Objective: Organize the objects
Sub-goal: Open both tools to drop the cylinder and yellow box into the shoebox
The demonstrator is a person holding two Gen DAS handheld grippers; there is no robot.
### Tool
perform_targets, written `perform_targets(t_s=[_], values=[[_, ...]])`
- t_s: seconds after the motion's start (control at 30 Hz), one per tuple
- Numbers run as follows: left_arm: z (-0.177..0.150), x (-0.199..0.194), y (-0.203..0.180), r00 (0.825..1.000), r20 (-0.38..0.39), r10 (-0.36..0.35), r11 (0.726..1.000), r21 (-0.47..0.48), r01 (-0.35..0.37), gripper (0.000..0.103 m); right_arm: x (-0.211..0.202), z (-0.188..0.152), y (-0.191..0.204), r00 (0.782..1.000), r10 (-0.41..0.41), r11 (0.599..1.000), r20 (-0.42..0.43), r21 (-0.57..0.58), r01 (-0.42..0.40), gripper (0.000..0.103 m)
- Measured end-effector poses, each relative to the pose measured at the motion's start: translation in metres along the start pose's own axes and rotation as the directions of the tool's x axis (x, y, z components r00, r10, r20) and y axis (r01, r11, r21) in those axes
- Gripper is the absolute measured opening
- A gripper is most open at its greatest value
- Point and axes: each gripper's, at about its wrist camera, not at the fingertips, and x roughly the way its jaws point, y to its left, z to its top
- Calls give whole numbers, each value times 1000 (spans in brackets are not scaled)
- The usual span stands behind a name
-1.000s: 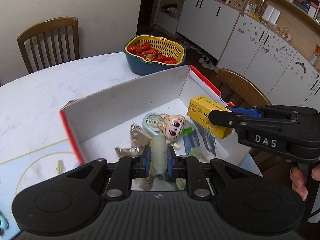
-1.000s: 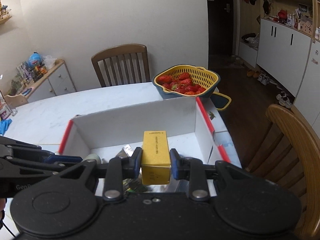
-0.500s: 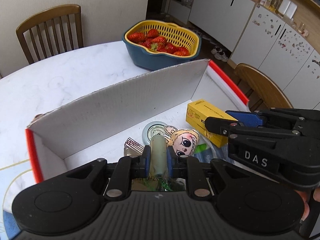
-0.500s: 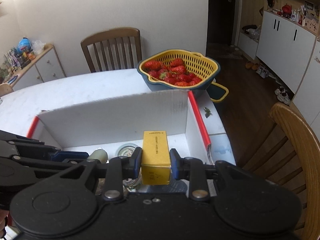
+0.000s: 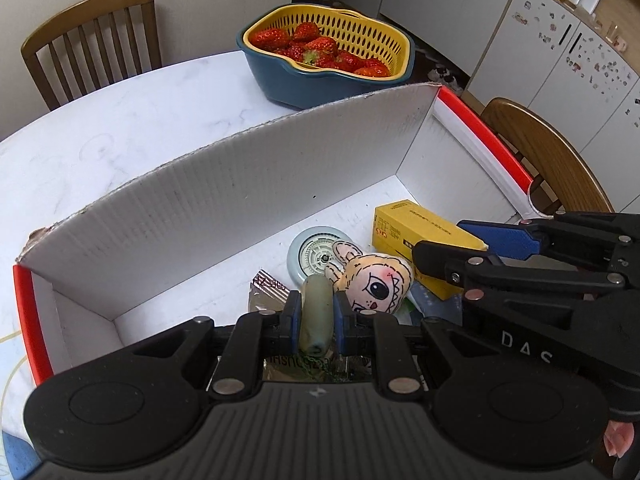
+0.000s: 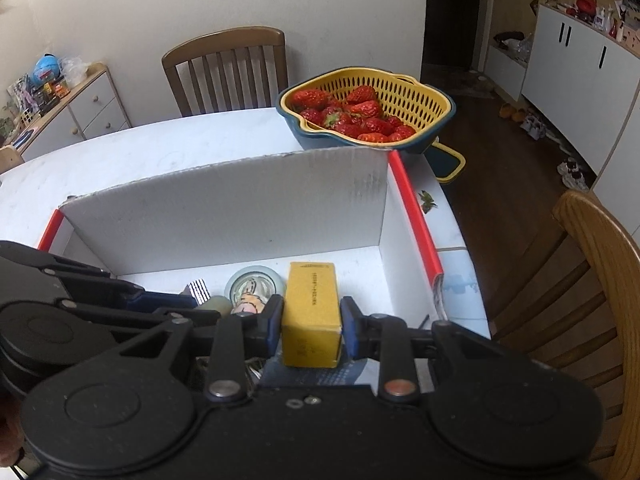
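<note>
Your left gripper (image 5: 316, 320) pinches a pale green tube (image 5: 315, 316) between its pads. The tube's long axis runs straight out along the fingers, far end toward the back wall of the white box (image 5: 224, 184), near end at the pads. It hangs over the clutter on the box floor: a doll head (image 5: 376, 286), a round disc (image 5: 316, 250) and a foil packet (image 5: 266, 290).

Your right gripper (image 6: 312, 322) has a yellow carton (image 6: 312, 312) between its jaws, which have just been easing apart; thin gaps show beside each pad, so the carton sits loose, long axis along the fingers, pointing at the back wall, in the box's right half.

Both grippers tilt steeply down into the box, side by side, right one close beside the left.

A basket (image 6: 416, 98) of strawberries stands behind the box.
</note>
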Motion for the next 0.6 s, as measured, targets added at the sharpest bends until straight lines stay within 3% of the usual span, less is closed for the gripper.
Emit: perform_targets(t_s=[0.23,0.6], values=[[-1,-3,4,1000,-17,-24,999,-43,23,19,-6,-3,-4,1000,13,1000,-1,8,-13,34],[-8,-25,1,999,33,-16,1000,-1,16,23,-38,-13,-11,998,30,1000,48,2,-30,46]])
